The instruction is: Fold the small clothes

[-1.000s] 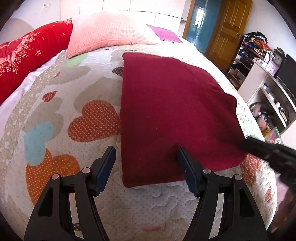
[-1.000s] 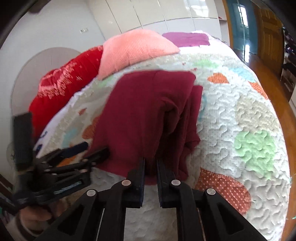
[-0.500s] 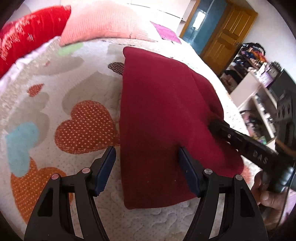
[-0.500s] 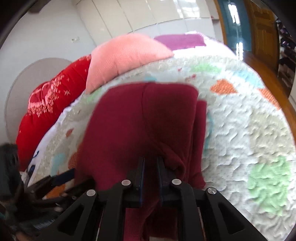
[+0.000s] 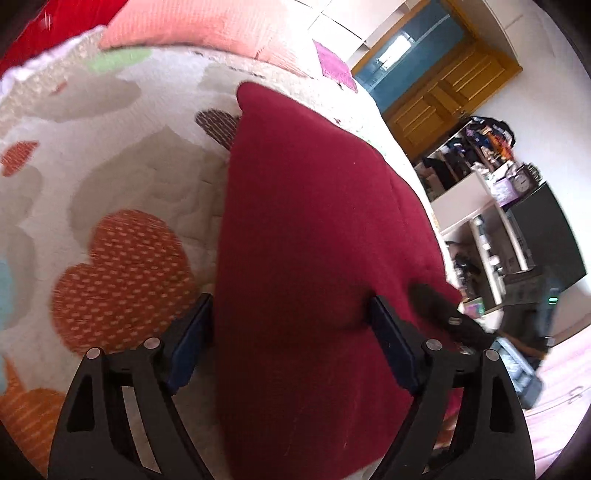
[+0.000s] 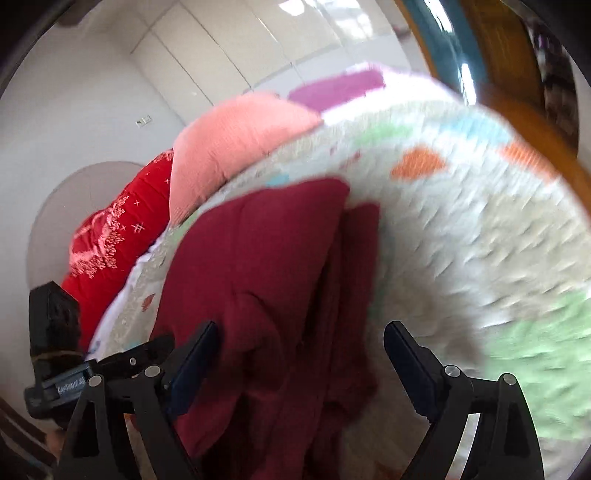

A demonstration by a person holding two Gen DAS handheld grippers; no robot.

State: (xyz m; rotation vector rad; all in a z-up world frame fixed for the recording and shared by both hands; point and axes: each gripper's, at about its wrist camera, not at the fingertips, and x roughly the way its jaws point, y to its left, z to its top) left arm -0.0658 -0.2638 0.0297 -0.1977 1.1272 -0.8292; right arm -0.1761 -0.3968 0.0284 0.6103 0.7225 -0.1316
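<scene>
A dark red garment [image 5: 314, 221] lies folded lengthwise on the heart-patterned quilt [image 5: 110, 166]. My left gripper [image 5: 291, 332] hovers over its near end with jaws still opening. One finger sits at the cloth's left edge and the other over its right part, and neither pad presses the cloth. In the right wrist view the garment [image 6: 266, 258] shows a bunched fold along its right side. My right gripper [image 6: 301, 347] straddles that fold, its jaws opening wide and gripping nothing. The right gripper's dark tip [image 5: 443, 317] shows beside the left one.
A pink pillow [image 5: 207, 26] and a red bolster [image 6: 110, 236] lie at the head of the bed. The bed's edge drops off on the right toward white shelves [image 5: 491, 206] and a wooden door [image 5: 443, 99]. The left gripper's body [image 6: 110, 369] is at the lower left.
The right gripper, shut on a fold of the garment before, has opened wide and let it go. The left jaws have widened. Both grippers have come closer over the cloth.
</scene>
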